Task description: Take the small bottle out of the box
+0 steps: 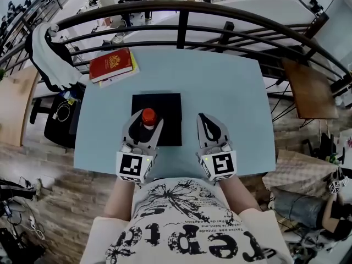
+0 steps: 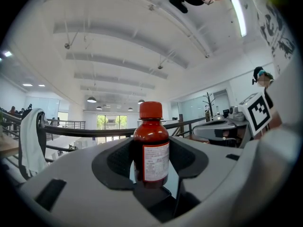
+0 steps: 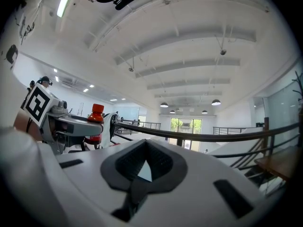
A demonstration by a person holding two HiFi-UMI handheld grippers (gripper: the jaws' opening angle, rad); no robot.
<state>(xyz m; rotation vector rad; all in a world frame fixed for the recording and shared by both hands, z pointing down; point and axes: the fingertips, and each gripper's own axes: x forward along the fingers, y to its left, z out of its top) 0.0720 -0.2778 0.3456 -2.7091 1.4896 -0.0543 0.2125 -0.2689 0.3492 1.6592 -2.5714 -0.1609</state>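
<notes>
A small dark-red bottle (image 1: 148,117) with an orange-red cap stands upright between the pads of my left gripper (image 1: 146,123), which is shut on it. It is over the front half of the flat black box (image 1: 168,104) in the middle of the light blue table (image 1: 225,76). The left gripper view shows the bottle (image 2: 151,148) with its white label, gripped at the body by both dark pads; its base is hidden. My right gripper (image 1: 205,120) rests to the right of the box, shut and empty. The right gripper view shows the bottle (image 3: 96,122) off to its left.
A red book (image 1: 111,65) lies on papers at the table's far left corner. A dark metal railing (image 1: 181,15) curves behind the table, with a white cloth (image 1: 47,54) draped over it at the left. A wooden tabletop (image 1: 311,89) stands beyond the right edge.
</notes>
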